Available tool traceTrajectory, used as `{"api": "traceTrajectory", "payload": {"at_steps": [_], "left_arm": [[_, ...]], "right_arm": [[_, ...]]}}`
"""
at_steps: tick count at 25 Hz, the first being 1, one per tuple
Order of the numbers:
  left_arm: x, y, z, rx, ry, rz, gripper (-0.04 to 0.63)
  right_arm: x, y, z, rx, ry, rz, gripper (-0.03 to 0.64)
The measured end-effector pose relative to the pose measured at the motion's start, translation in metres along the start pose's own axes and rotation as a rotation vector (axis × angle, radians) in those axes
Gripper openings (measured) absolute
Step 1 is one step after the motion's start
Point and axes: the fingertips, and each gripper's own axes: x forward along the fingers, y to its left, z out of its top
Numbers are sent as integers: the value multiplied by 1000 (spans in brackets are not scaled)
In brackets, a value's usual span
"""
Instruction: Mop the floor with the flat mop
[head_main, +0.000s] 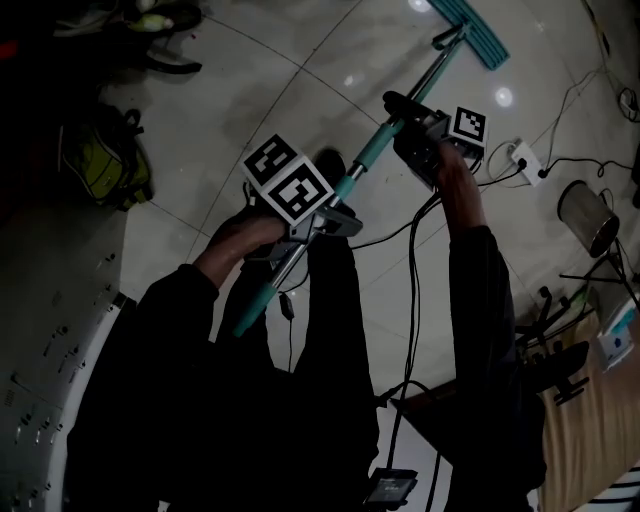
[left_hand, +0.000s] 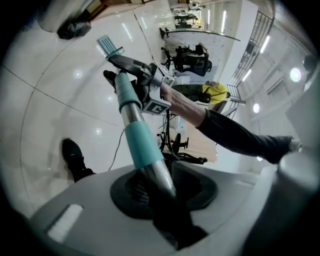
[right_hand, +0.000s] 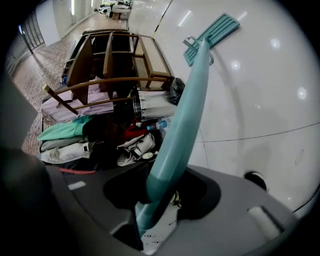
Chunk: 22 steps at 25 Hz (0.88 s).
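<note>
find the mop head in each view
Head view: mop head at the top edge, right of centre.
Left gripper view: mop head small, upper left.
Right gripper view: mop head at the top, right of centre.
Shared landmark: the teal mop handle running up to it in all three.

- The left gripper (head_main: 322, 220) is clamping the mop handle (head_main: 368, 158) near its upper end, with the left arm (head_main: 175, 300) bending close to the body.
- The right gripper (head_main: 408, 118) is clamping it farther down, with the right arm (head_main: 480, 285) reaching forward.
</note>
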Motion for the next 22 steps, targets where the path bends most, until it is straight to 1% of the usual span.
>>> {"api": "traceTrajectory", "payload": {"at_steps": [4,6,8,12,15,19,22], "left_arm": [[2,-2,-7,2,-2,-3,117],[1,-5,-23,8,-5,-9,117],[0,-7,-50,16,0,-7,117],[-6,-7,-121,42,29,41,117],[-15,-3,-186,49,54,74,117],[-31,-1,-277,20,68,74,122],[-36,4,-336,-8,71,72,123]], "right_arm": [[0,0,-5,-12,-3,7,175],[0,3,-20,-22,-4,15,175],[1,4,-47,-29,9,17,175],[9,5,-118,-32,49,31,173],[23,3,-182,-28,78,52,173],[51,-9,-276,-11,122,47,173],[67,-19,-337,18,128,43,175]]}}
